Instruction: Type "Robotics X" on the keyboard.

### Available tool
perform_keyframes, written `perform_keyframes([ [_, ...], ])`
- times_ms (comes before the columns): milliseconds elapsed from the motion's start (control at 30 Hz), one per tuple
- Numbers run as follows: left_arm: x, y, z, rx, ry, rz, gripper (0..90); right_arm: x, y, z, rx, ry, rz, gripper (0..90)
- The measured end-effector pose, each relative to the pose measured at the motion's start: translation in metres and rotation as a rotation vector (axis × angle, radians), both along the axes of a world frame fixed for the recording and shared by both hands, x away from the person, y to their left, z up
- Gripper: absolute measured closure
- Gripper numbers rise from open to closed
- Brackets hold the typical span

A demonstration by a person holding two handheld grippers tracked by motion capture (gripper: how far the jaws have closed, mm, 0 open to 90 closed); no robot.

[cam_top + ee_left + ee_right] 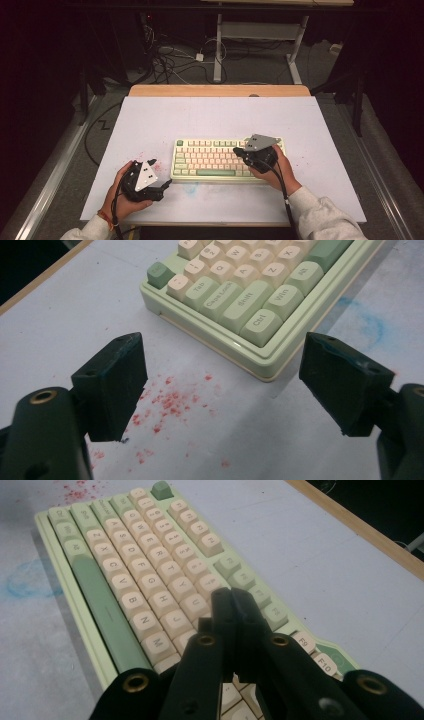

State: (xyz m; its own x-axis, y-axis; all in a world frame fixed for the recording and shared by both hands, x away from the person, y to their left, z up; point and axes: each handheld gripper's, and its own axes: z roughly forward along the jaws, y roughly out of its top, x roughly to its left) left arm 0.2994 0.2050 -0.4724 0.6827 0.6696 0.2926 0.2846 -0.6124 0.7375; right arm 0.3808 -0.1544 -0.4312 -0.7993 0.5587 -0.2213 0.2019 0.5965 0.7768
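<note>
White table mat [150, 120] carrying green keyboard [210, 160]; right gripper [232, 597] hovering closed over keys, left gripper [222, 385] gaping beside corner.

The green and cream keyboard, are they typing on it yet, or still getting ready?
Done: the right gripper has its jaws shut into one tip, held over the pale green and cream keyboard near its right-hand keys. In hand: whether that tip touches a key is unclear. Left: the left gripper waits open beside the keyboard's corner, above red specks.

keyboard [212, 160] on table [150, 120], left tool [161, 189] beside it, right tool [239, 150] above keys
</note>
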Motion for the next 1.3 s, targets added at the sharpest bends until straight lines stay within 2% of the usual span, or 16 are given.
perform_keyframes([
  [200,0.001,0.001,-0.004,-0.013,0.026,0.015,18.4,0.007,0.009,-0.002,-0.005,0.007,-0.008,90.0],
  [333,0.003,0.001,-0.006,0.000,0.039,0.010,18.5,0.012,0.015,-0.006,-0.015,0.024,-0.010,90.0],
  [967,0.003,0.001,-0.006,0.001,0.037,0.008,18.4,0.023,0.029,-0.025,-0.081,0.071,-0.005,90.0],
  [1300,0.003,0.000,-0.007,-0.001,0.043,0.008,18.4,0.022,0.029,-0.026,-0.084,0.072,-0.011,90.0],
])
